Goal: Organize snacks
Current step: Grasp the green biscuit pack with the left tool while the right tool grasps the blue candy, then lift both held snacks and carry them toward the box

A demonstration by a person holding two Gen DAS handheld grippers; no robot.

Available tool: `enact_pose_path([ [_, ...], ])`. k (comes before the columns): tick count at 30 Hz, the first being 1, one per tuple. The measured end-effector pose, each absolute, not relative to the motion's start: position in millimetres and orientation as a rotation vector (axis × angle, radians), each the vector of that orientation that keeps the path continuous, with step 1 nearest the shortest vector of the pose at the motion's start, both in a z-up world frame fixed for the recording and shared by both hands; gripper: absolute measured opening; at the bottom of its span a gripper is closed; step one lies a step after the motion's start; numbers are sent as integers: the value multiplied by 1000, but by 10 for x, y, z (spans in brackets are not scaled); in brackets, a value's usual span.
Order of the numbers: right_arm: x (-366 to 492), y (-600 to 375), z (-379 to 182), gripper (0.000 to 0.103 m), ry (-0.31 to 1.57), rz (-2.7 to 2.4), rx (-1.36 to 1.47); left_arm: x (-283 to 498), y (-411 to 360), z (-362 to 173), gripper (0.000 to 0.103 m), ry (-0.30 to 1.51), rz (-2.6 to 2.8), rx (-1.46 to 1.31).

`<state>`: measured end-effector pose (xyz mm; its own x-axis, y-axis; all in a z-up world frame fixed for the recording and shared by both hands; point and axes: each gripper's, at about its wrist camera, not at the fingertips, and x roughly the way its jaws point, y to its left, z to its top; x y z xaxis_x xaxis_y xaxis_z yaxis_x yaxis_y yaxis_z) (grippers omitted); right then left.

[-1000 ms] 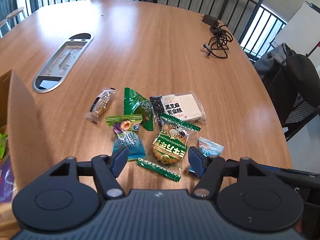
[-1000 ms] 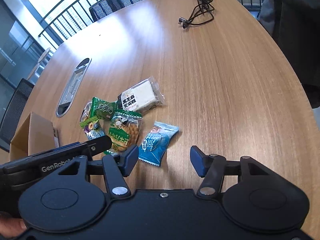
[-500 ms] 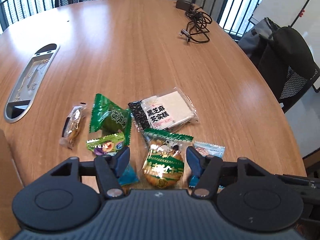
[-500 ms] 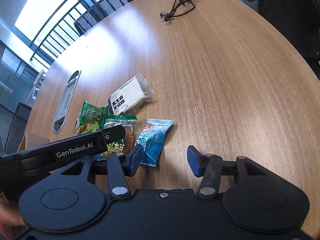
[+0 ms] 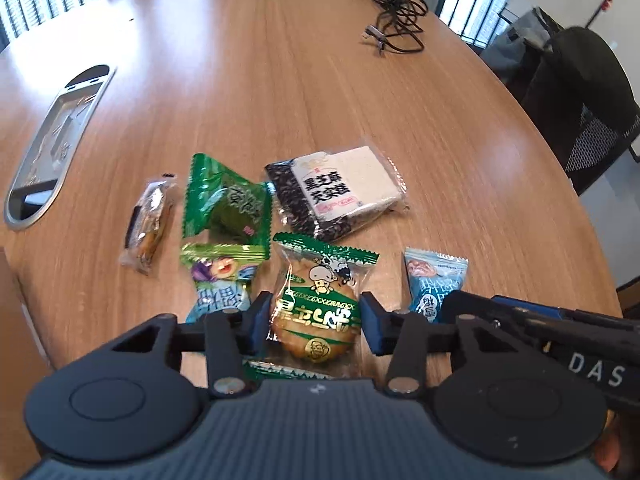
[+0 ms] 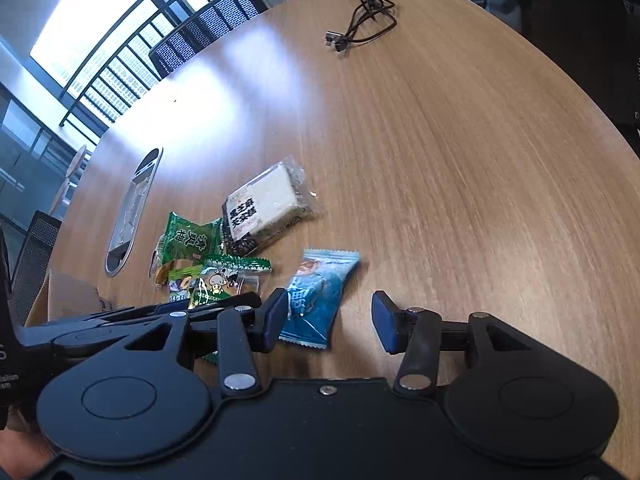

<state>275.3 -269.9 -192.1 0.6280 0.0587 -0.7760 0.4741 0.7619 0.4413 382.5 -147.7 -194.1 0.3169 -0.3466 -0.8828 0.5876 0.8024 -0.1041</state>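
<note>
Several snack packets lie in a cluster on the wooden table. My left gripper [image 5: 315, 322] is open, its jaws on either side of the green-and-clear biscuit packet [image 5: 318, 304], which lies on the table. Beside it are a green-and-blue candy packet [image 5: 218, 282], a green packet [image 5: 228, 204], a black-and-white sesame cake packet [image 5: 336, 196], a brown bar in clear wrap [image 5: 150, 222] and a light blue packet [image 5: 434, 282]. My right gripper [image 6: 330, 320] is open, low over the table, with the light blue packet [image 6: 320, 296] near its left finger.
A cardboard box edge [image 5: 10, 320] stands at the left; it also shows in the right wrist view [image 6: 68, 296]. A grey cable hatch [image 5: 56, 140] is set in the table. A black charger cable [image 5: 394, 28] lies at the far side. Office chairs [image 5: 576, 92] stand past the right edge.
My left gripper has moved forward and down until its open jaws flank the biscuit packet. My right gripper has come lower and closer to the light blue packet. No packet has moved.
</note>
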Motion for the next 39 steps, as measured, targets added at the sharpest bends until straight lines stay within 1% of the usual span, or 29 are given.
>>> enact_pose_path([
  [8,2942,-2545,-1909,48,878,-263,604,3872,-1251,-1663,46,1043,-567,165],
  [16,3145,-2355,-1941,49,921,-287,485,3932,-1078,-1550,46,1022,-521,137],
  [18,3171,-2310,-1945,46,928,-295,447,3936,-1041,-1539,46,1023,-511,130],
  [19,3184,-2288,-1942,35,936,-303,421,3935,-1020,-1533,46,1024,-505,125],
  [20,3188,-2278,-1940,30,943,-302,408,3928,-1003,-1528,46,1023,-500,123],
  [25,3118,-2289,-1885,29,952,-296,398,3869,-954,-1499,46,1019,-485,112],
  [39,2847,-2269,-1526,29,894,-242,389,3522,-867,-1247,46,976,-431,82],
])
